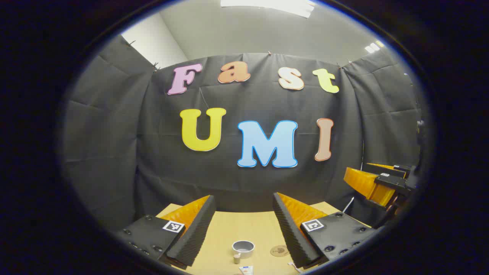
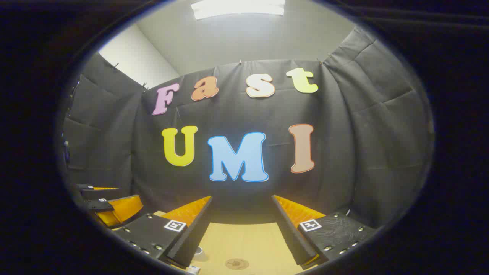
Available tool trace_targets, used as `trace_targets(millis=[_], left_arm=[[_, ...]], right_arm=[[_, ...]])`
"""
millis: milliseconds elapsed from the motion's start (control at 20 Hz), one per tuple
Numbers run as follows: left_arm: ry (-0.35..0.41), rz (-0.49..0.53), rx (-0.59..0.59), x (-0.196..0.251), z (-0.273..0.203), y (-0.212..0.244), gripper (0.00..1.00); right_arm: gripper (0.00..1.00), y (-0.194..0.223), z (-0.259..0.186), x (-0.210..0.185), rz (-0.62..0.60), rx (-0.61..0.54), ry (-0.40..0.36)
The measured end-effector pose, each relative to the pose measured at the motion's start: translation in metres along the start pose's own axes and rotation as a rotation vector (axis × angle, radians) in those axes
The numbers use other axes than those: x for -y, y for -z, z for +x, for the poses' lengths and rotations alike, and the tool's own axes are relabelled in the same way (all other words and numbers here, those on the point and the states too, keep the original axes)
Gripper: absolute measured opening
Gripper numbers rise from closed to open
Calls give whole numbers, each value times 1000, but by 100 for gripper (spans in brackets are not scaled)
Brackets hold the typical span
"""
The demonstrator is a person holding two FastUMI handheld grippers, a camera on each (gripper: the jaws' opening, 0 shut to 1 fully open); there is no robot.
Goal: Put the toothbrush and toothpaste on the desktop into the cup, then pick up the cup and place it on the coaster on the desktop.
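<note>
While both grippers are raised above the table, neither touches anything on it. In the left gripper view the left gripper has its fingers spread wide with nothing between them, and the cup stands on the table in the gap between the two fingers. The cup is upright with its mouth open upward. A small pale cylinder stands just in front of the cup, on the camera's side; whether it touches the cup cannot be told, nor what it is. The coaster, a flat round disc, lies on the table just right of the cup, partly covered by the gripper's right-hand finger. Below the cup, at the picture's bottom edge, the toothpaste is cut off, so its long axis cannot be judged. A thin pale object lies right of the toothpaste, too small to identify. The right gripper hangs well to the right of the cup, above the table edge.

In the right gripper view the right gripper is also spread wide and empty. The coaster lies between its fingers; the cup is mostly hidden behind the left-hand finger. The left gripper shows far left of the cup.
</note>
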State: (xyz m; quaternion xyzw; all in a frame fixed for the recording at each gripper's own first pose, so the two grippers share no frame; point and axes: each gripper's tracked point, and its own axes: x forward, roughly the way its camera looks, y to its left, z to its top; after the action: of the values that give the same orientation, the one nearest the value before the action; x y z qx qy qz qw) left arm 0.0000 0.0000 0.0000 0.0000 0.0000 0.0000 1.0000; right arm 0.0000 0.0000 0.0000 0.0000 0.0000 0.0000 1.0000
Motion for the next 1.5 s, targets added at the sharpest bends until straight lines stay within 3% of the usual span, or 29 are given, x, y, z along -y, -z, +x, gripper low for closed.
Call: trace_targets(millis=[100,250,300,600,900,1300,1350,1450,1500], left_arm=[[-6,9,4,-2,-1,-3,93],[15,11,4,2,-1,-2,93],[22,10,-3,6,2,-1,94],[58,8,-35,14,5,12,93],[67,-2,-125,12,21,45,93],[98,-39,-335,13,35,125,94],[99,-39,-362,13,35,139,94],[101,-41,-422,13,34,169,94],[102,-44,-456,13,32,184,94]], right_arm=[[96,-2,1,-4,4,1,-10],[89,1,3,-6,14,-11,-14],[92,3,4,-7,14,-18,-13],[92,13,5,-9,17,-47,-16],[92,40,12,-17,9,-127,-43],[92,131,20,-17,-19,-409,-54],[96,142,20,-17,-12,-442,-57],[92,168,17,-16,-3,-512,-60],[96,180,16,-15,3,-548,-61]])
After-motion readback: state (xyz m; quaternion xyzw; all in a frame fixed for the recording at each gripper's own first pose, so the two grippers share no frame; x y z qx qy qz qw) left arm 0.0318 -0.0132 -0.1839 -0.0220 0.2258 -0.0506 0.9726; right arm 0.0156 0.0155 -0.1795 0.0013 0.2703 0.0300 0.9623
